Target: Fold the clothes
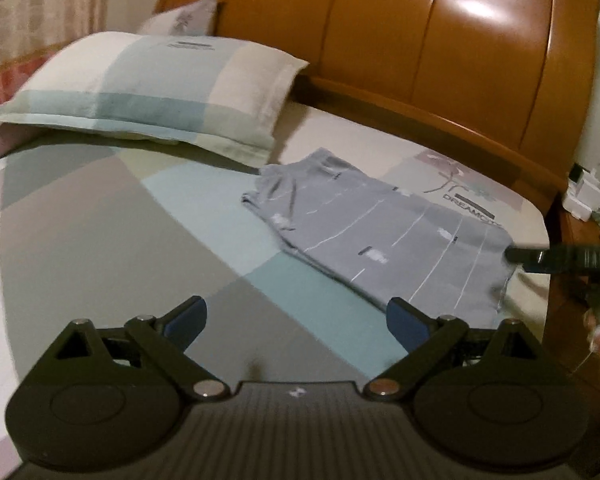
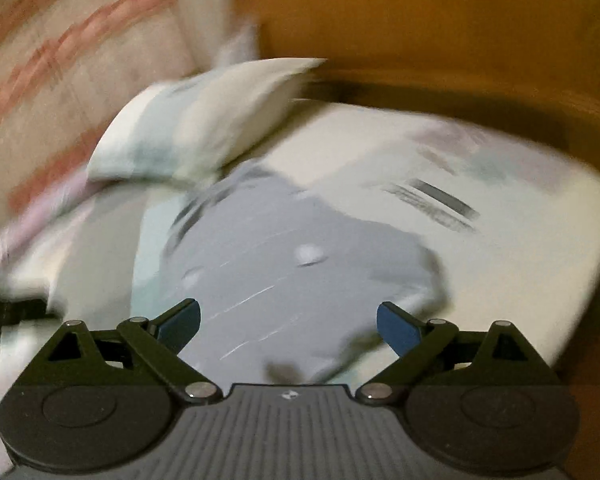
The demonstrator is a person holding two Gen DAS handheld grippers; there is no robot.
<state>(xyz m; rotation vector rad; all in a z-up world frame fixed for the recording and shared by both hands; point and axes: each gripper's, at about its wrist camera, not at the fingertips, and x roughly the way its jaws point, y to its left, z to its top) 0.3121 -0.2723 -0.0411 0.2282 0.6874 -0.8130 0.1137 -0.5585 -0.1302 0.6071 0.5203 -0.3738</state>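
Note:
A grey garment with thin white stripes lies folded flat on the bed, right of centre in the left wrist view. My left gripper hovers open over the patterned sheet, nothing between its blue pads, the garment's near edge just beyond its right finger. A black finger of my right gripper reaches in from the right edge beside the garment's right corner. The right wrist view is blurred: my right gripper stands wide open above the grey garment, and its pads touch no cloth.
A checked pillow lies at the head of the bed, a second pillow behind it. The orange wooden headboard curves along the back. White chargers and cables sit on a bedside stand at right. Curtains hang at left.

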